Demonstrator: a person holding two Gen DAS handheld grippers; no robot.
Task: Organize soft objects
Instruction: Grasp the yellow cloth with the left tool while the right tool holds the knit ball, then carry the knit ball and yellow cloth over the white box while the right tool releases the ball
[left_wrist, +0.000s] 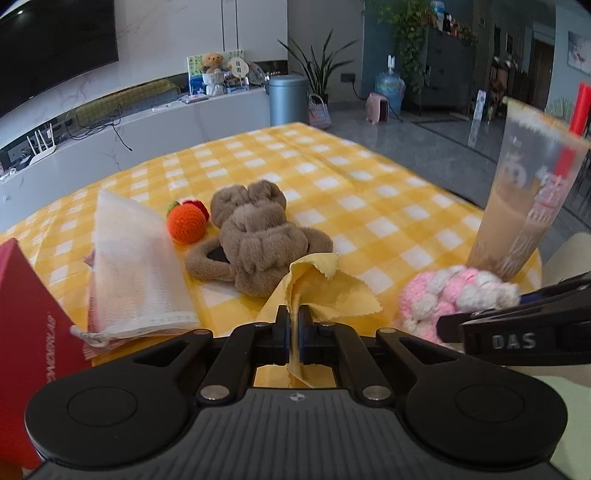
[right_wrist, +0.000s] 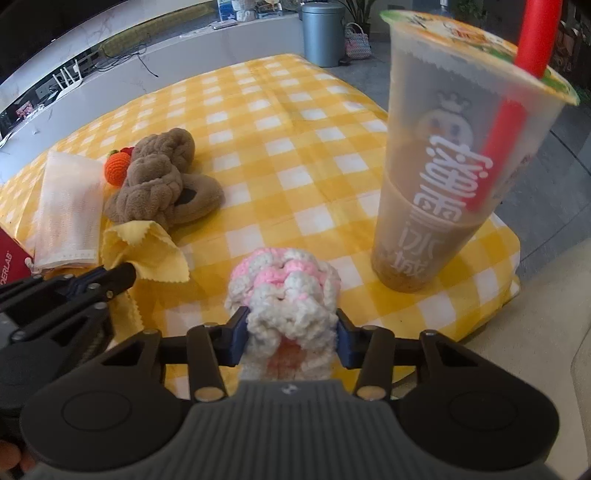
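My left gripper (left_wrist: 294, 317) is shut on a thin yellow cloth (left_wrist: 325, 291), whose pinched corner rises off the yellow checked tablecloth (left_wrist: 332, 184). The same cloth (right_wrist: 147, 247) shows at the left of the right wrist view, with the left gripper (right_wrist: 125, 273) at its edge. My right gripper (right_wrist: 291, 328) is shut on a pink and white crocheted piece (right_wrist: 288, 291), its blue pads pressing both sides. That piece (left_wrist: 454, 295) lies at the right in the left wrist view. A brown plush headband (left_wrist: 255, 236) and an orange crocheted fruit (left_wrist: 186, 221) rest beyond the cloth.
A tall milk tea cup (right_wrist: 454, 155) with a red straw stands on the table's right side, close to the crocheted piece. A folded white mask (left_wrist: 136, 273) and a red box (left_wrist: 26, 332) lie at the left. A grey bin (left_wrist: 288, 99) stands beyond the table.
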